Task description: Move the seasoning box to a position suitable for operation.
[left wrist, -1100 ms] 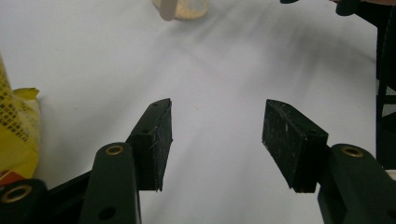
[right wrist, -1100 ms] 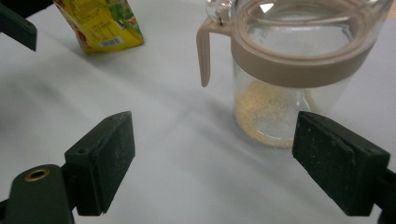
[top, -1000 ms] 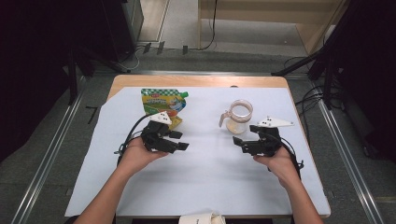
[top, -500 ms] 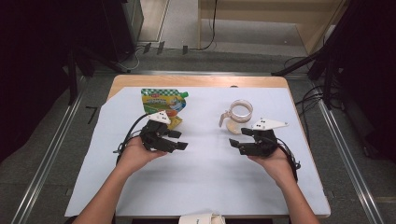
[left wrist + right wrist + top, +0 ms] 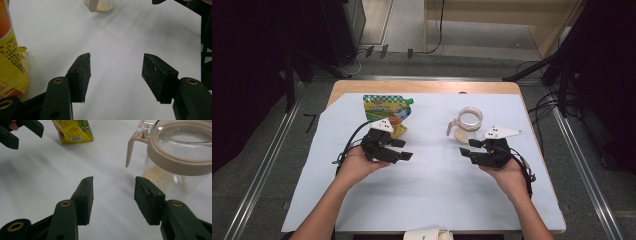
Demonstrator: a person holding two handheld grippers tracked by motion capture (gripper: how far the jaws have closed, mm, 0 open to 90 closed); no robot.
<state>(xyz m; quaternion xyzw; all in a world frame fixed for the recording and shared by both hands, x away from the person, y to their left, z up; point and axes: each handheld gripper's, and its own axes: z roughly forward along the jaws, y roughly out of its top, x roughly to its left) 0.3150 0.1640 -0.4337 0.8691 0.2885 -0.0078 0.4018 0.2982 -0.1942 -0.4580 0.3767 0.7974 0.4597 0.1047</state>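
High view: left gripper (image 5: 399,150) sits left of frame centre, held in the person's left hand (image 5: 357,165), fingers pointing toward frame right. Fingers apart, nothing between them. In the left gripper view the two pads (image 5: 81,75) stand wide over bare white sheet, empty gap.

Right gripper (image 5: 468,149) right of frame centre in the right hand (image 5: 507,172), fingers pointing toward frame left. Its fingers have just been closing in, but there is a clear gap and nothing between them; right gripper view shows the pads (image 5: 86,197) over bare sheet.

Glass jar (image 5: 467,124) with beige rim and handle stands upright, upper right of centre in the high view, just above the right gripper, not touching it. In the right gripper view the jar (image 5: 180,157) fills the upper right, just beyond the right-hand finger, lid off, some pale granules in the bottom.

Snack pouch (image 5: 387,112), green top and yellow-orange body, lies upper left of centre in the high view, just above the left gripper; whether the gripper body touches it cannot be told. Left gripper view has the pouch (image 5: 11,57) at the left edge, just beside the left finger.

Both things rest on a white sheet (image 5: 427,200) that covers the wooden counter (image 5: 422,86). The two grippers face each other, well apart, bare sheet between them.
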